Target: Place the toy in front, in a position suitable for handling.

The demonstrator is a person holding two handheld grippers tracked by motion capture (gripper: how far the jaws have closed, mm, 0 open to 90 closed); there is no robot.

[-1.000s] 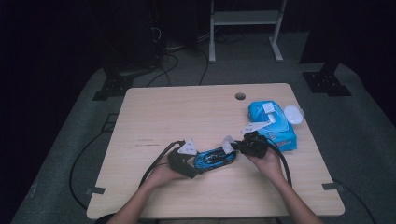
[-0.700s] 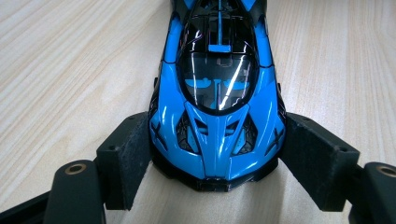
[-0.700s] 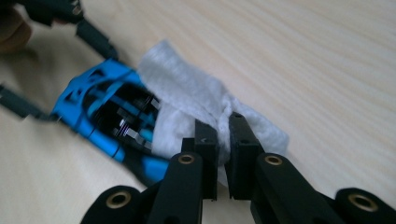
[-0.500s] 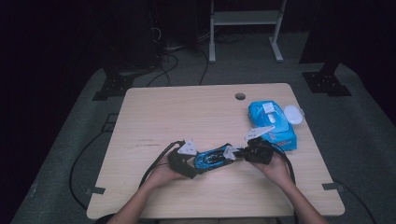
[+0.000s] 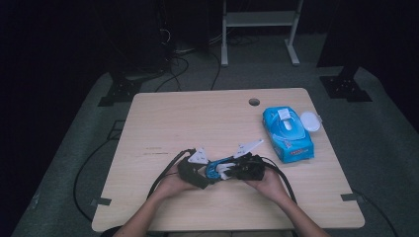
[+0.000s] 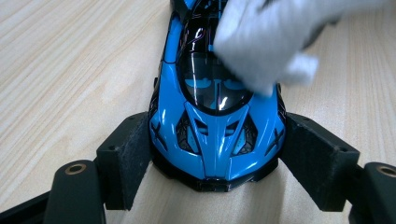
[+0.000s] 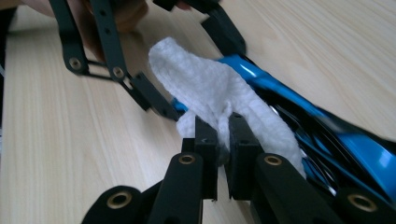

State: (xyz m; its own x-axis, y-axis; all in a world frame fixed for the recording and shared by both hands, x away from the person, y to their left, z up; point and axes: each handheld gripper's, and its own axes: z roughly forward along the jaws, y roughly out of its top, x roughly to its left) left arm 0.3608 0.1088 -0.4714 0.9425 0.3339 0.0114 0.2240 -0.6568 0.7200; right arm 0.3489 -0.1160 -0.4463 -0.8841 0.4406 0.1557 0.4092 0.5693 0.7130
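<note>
Our left tongs [image 6: 215, 163] clamp the nose of the blue toy car [image 6: 217, 126], which lies on the wooden surface [image 5: 197, 123] near its front edge. Our right tongs [image 7: 223, 140] are pinched tight on a white wipe [image 7: 219, 93] laid over the car's roof. A blue wipes pack [image 5: 287, 134] sits off to the right.
</note>
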